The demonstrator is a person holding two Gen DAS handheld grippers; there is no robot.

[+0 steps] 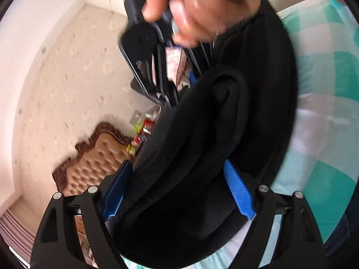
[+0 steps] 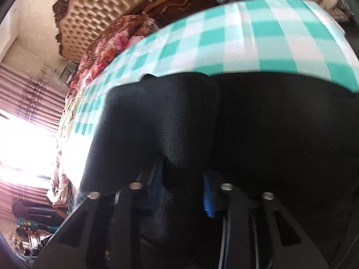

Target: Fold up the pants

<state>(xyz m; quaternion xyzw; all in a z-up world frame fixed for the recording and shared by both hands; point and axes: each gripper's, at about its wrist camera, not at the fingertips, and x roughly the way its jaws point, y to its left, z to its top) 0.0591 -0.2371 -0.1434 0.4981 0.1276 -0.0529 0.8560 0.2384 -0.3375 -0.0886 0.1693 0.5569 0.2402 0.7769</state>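
Black pants bunched, lifted over checked bed sheet, near its front edge.

Left gripper: jaws part open, thick fabric wad filling gap between blue pads.

Right gripper: jaws narrow, pinching fold of same cloth; hand on its handle.

Risks:
- thick wad slips from left pads, fold collapses
- uneven pull skews layers
- blurred frames suggest fast move, cloth may swing off bed edge

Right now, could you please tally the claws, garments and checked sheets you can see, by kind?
Black two-finger claws with blue pads: 2, left claw, right claw
Black knit pants: 1
Teal-and-white checked bed sheet: 1
Total: 4
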